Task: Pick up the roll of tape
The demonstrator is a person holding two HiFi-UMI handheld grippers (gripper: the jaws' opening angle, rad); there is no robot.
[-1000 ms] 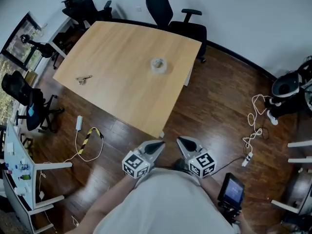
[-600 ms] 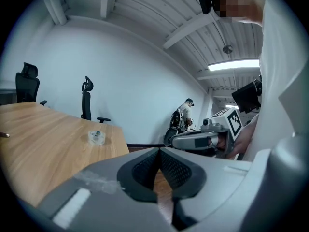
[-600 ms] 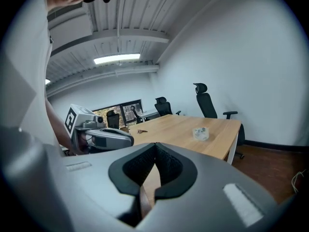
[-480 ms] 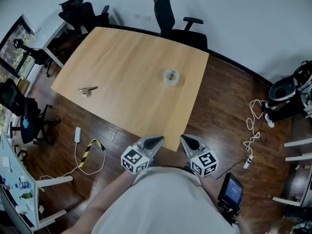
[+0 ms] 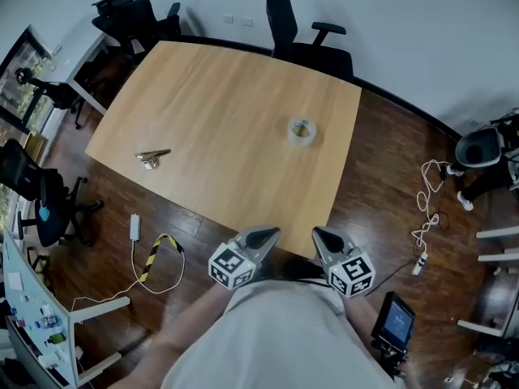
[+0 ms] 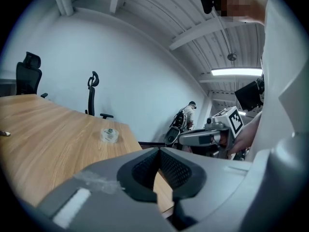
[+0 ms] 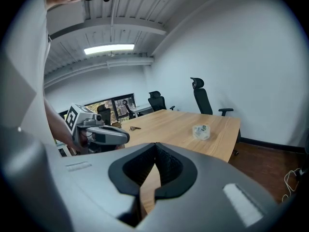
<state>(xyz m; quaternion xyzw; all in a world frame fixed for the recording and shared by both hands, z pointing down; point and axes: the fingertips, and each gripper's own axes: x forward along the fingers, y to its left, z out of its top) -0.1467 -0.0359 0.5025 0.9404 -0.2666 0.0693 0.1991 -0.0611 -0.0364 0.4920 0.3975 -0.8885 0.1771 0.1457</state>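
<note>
Far left: a dark office chair [image 5: 36, 189] and a white desk [image 5: 32, 298] are both cut off by the frame edge. The bits on the desk are too small to identify. On the floor beside them lie a white block on a cord [image 5: 135, 226] and a yellow-black striped piece [image 5: 151, 258].

The wooden table [image 5: 219, 96] takes up the middle. On its left part is a small metal thing [image 5: 152, 158], maybe keys, too small to be sure.

The left gripper [image 5: 268, 235] sits low against the person's light shirt [image 5: 276, 339], just off the table's near edge. Its jaws are closed pad to pad with nothing between them.

The roll of tape [image 5: 302, 130] is clear and lies flat on the table's right part, near the right edge. It is well apart from both grippers and neither touches it.

The right gripper [image 5: 323, 237] is just beside the left one. Its jaws also meet at the tips and grip nothing, and only the table shows through the slit below them. In the head view the shirt hides most of both hands and arms.

A black chair [image 5: 296, 23] stands at the table's far side, its headrest clipped by the top edge.

Right floor: a tangled white cable [image 5: 426, 209], and a device with a lit screen [image 5: 396, 321] whose display can't be read. Dark gear [image 5: 486, 148] at the right edge is cut off and unclear.
</note>
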